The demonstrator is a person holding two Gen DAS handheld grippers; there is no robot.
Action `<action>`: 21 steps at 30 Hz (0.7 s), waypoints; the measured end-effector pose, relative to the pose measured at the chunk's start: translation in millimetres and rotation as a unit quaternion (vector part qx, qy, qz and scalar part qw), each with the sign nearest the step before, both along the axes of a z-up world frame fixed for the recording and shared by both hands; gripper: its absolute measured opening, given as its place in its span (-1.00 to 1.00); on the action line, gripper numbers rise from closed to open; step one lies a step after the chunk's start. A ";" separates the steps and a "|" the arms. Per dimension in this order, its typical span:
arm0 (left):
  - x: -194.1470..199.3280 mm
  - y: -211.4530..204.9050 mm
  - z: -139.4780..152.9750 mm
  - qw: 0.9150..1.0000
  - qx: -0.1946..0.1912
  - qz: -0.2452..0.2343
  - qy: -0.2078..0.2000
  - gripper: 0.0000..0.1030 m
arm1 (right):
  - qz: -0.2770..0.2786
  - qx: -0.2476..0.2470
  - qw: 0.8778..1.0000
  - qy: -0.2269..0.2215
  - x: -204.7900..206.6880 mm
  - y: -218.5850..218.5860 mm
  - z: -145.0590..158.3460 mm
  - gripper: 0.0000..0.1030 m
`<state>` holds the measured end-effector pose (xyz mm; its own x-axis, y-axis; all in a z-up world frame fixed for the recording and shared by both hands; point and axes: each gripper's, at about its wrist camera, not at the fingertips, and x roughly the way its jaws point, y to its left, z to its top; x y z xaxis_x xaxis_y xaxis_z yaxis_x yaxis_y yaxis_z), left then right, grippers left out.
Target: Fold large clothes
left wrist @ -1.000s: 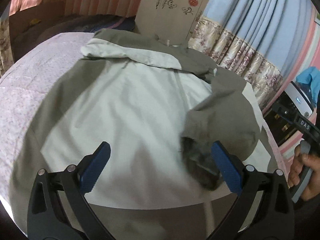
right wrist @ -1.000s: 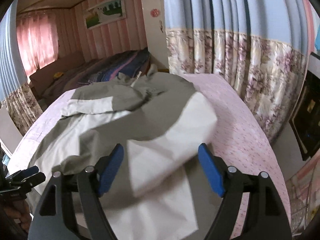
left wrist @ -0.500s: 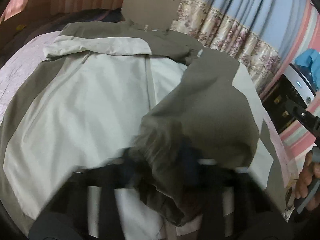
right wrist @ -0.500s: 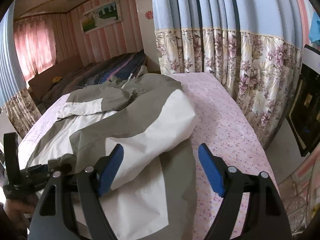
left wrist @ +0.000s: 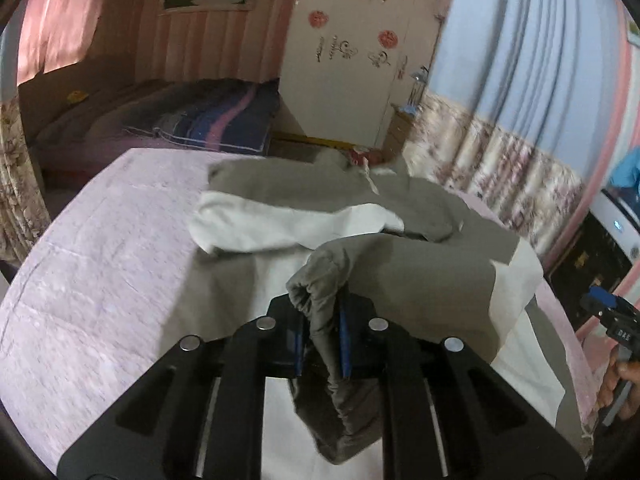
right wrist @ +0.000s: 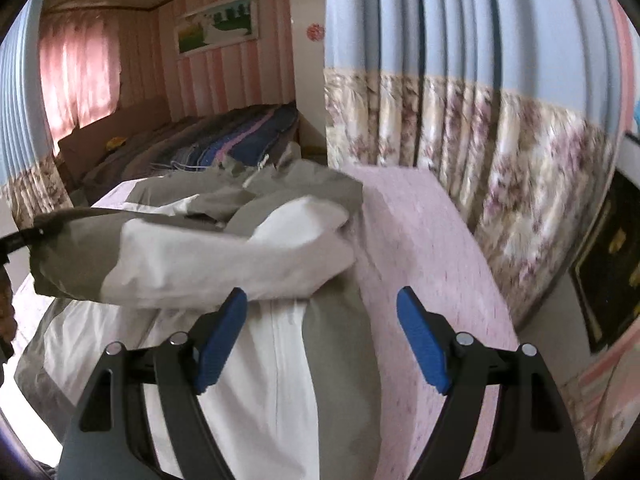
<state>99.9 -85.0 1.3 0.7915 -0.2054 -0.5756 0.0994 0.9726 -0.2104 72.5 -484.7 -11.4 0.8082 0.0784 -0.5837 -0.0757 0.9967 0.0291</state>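
Left tongs: my left gripper (left wrist: 322, 330) has just been closing and is now clenched on the grey sleeve cuff (left wrist: 320, 300), the gathered cloth pinched between the blue pads (left wrist: 345, 334) and bunching out above and below them.
Sleeve: from my right wrist view the sleeve (right wrist: 192, 256) hangs lifted off the bed, stretched from the jacket's shoulder across to the far left edge, where the left gripper is only a dark sliver.
Right tongs: my right gripper (right wrist: 322, 340) is released, its blue pads (right wrist: 422, 346) standing wide apart with nothing pressed between them; they hover just over the jacket's near edge and the bedcover.
Jacket: the grey-and-white jacket (left wrist: 304, 224) lies spread on the bed, collar end toward the far side, its other sleeve folded across the chest as a white band.
Bed: pink flowered bedcover (left wrist: 100, 264) under the jacket, bare to the left and along the right side.
Beyond: floral-and-blue curtains (right wrist: 500, 136) on the right, a white wardrobe (left wrist: 352, 76) with red stickers, a second bed with a striped blanket (left wrist: 216, 120) behind.
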 end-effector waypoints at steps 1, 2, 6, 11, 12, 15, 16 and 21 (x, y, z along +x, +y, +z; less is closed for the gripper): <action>1.9 7.3 2.6 1.000 -0.017 -0.019 -0.001 -0.77 | 0.009 0.001 1.000 -0.004 8.9 3.0 2.7 0.52; 1.3 8.7 3.1 0.999 -0.025 -0.032 -0.001 -0.77 | 0.011 -0.002 1.000 -0.003 16.7 6.8 4.6 0.52; -16.4 -13.2 -8.7 0.996 -0.019 -0.092 0.000 -0.75 | 0.024 -0.002 1.000 0.018 72.7 26.0 -3.6 0.52; -33.0 -40.1 -34.3 0.992 -0.028 -0.125 0.013 -0.75 | 0.031 -0.041 0.996 0.077 134.1 52.1 -39.6 0.32; -33.7 -39.2 -36.5 0.991 -0.037 -0.124 0.016 -0.75 | 0.028 -0.046 0.994 0.094 141.6 54.5 -48.2 0.17; -36.2 -38.2 -41.2 0.991 -0.039 -0.123 0.018 -0.75 | 0.021 -0.060 0.991 0.119 152.8 54.8 -66.2 -0.62; -37.4 -37.4 -42.4 0.991 -0.042 -0.126 0.019 -0.75 | 0.019 -0.059 0.991 0.120 153.2 53.4 -67.6 -0.76; -43.0 -37.6 -36.7 0.989 -0.042 -0.142 0.014 -0.75 | -0.009 -0.019 0.997 0.074 136.6 30.7 -45.7 -0.93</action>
<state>56.9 -122.6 -35.4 0.6793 -0.4644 -0.5683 0.3584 0.8856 -0.2954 209.1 -454.0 -57.1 0.7146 0.0416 -0.6983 -0.0563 0.9984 0.0018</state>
